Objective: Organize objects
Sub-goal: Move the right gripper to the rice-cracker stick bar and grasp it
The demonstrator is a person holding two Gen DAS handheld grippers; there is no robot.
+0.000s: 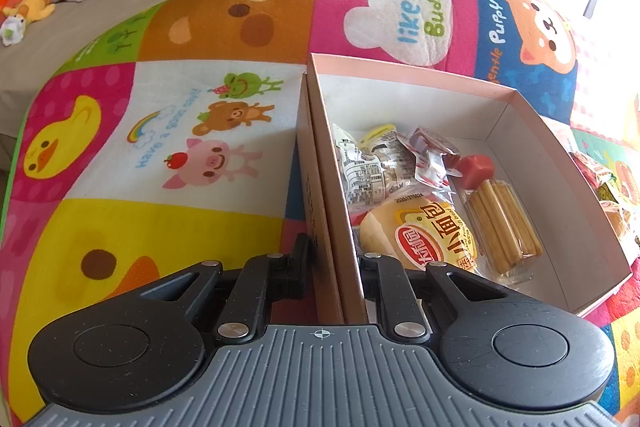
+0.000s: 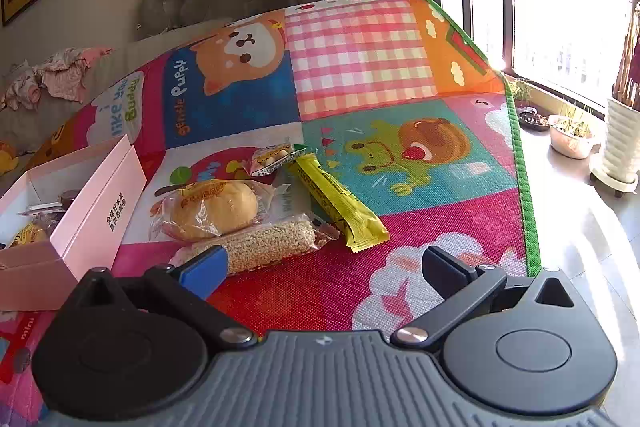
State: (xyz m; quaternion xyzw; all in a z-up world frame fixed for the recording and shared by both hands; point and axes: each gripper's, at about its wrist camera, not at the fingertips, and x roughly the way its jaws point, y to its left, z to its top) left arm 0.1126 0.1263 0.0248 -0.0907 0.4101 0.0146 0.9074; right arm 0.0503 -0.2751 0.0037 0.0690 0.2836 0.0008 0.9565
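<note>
My left gripper (image 1: 336, 267) is closed on the near wall of the pink box (image 1: 320, 163), one finger outside and one inside, steadying it on the play mat (image 1: 168, 131). In the box I count five items: a grey-printed packet (image 1: 366, 167), a red-and-clear wrapper (image 1: 430, 151), a small red block (image 1: 476, 167), a wrapped bun (image 1: 424, 235) and one pack of yellow sticks (image 1: 504, 227).

My right gripper (image 2: 320, 263) is wide open and holds nothing, low over the mat. Just ahead of its blue-padded left finger lie four loose snacks, right of the box: a puffed-grain bar (image 2: 268, 243) nearest, a second wrapped bun (image 2: 216, 207) touching it behind, a yellow bar (image 2: 336, 203) to the right, and a small sachet (image 2: 272, 159) furthest.

In my judgement the step in hand is collecting the grain bar. I would straddle it across its narrow width, close gently so the wrapper does not slip or crush, and keep the box pinned while carrying across.
</note>
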